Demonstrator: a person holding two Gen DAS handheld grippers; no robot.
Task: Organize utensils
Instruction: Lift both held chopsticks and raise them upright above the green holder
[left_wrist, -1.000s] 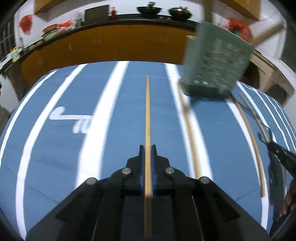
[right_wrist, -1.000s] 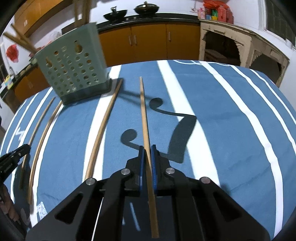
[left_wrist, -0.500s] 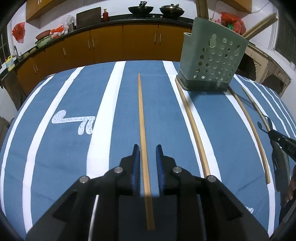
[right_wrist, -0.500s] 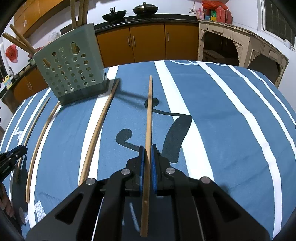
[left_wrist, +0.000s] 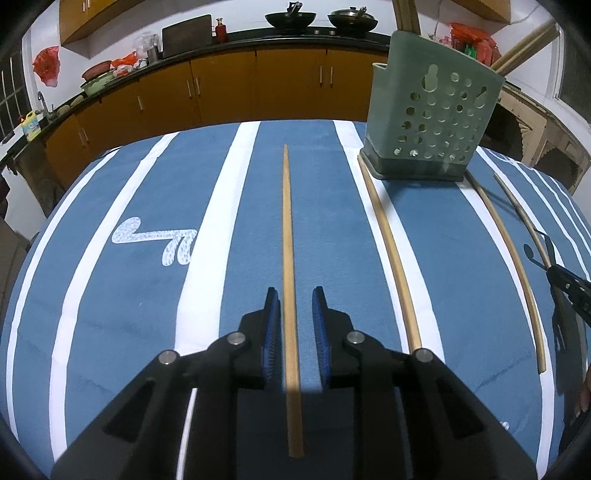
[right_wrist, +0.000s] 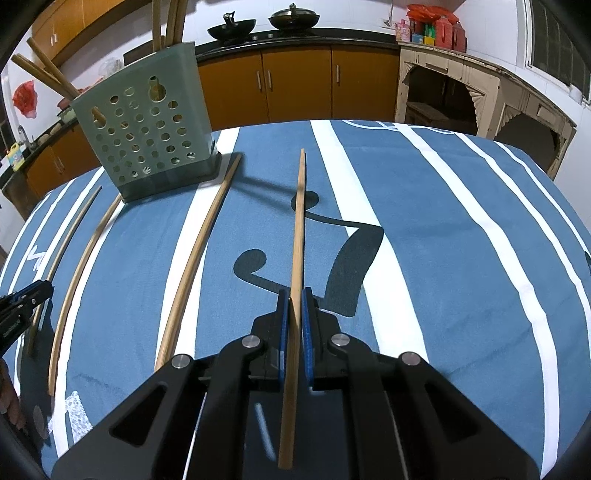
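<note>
chopsticks lie spread over a blue cloth (left_wrist: 110, 295) with white stripes. one chopstick (left_wrist: 288, 258) lies straight along the cloth between the pads of the left gripper (left_wrist: 294, 295); the jaws stand a little apart, with a gap on each side of the stick, so the pads do not press on it. the right gripper (right_wrist: 294, 295) is clamped tight on another chopstick (right_wrist: 297, 236), which runs forward from between its blue pads with its tip over the cloth and its back end sticking out toward the camera.

a pale green holder with round holes (left_wrist: 428, 122) stands upright on a darker base at the far part of the cloth, and several chopsticks already lean out of its top. in the left wrist view a loose stick (left_wrist: 391, 251) lies with its far end just beside the holder's left corner, and two more (left_wrist: 513, 251) curve away on the holder's right side. in the right wrist view the same holder (right_wrist: 144, 125) sits far left, with a stick (right_wrist: 195, 258) running from its base toward the camera and two thinner ones (right_wrist: 74, 266) further left.

behind the table is a row of orange-brown cabinets (left_wrist: 229, 88) under a dark counter, with two dark pans (right_wrist: 258, 24) on top.
</note>
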